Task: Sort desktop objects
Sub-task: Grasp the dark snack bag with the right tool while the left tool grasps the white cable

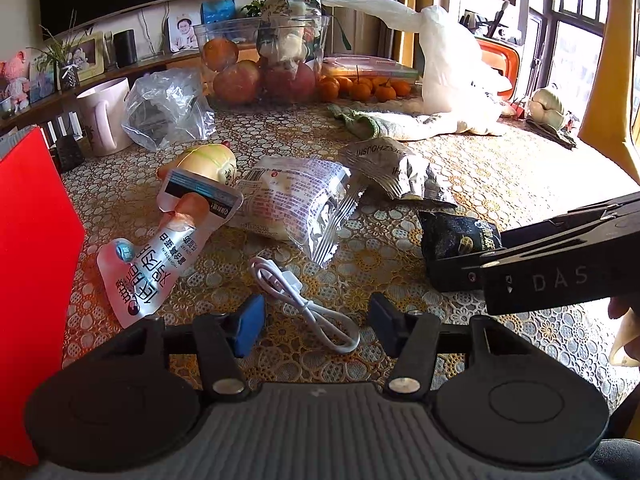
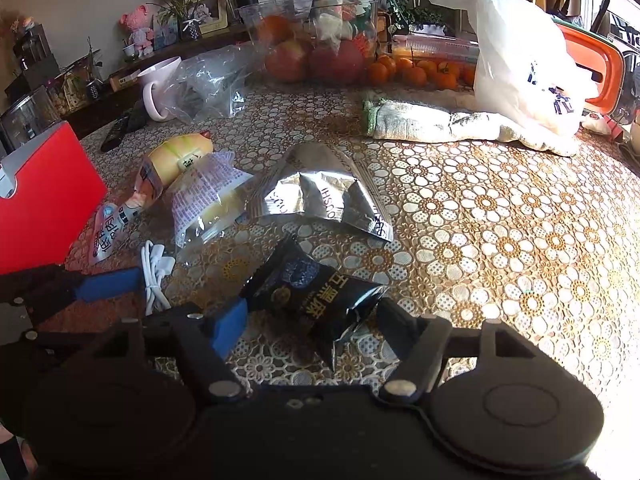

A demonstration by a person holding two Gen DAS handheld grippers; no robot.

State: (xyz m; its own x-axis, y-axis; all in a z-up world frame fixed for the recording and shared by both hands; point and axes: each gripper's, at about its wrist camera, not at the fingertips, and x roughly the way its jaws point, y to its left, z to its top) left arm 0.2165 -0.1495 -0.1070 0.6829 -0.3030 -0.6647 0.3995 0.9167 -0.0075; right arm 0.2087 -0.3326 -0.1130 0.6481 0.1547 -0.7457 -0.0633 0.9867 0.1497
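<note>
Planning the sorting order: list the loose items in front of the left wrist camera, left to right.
Red box → chicken-breast pouch → white USB cable → silver foil packet → black snack packet.

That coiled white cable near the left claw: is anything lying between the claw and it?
Nothing visible does. The coiled white charging cable lies on bare lace-patterned tablecloth directly between the open left gripper's blue-padded fingers, which do not touch it. The white-and-red snack pouch lies off to the side.
</note>
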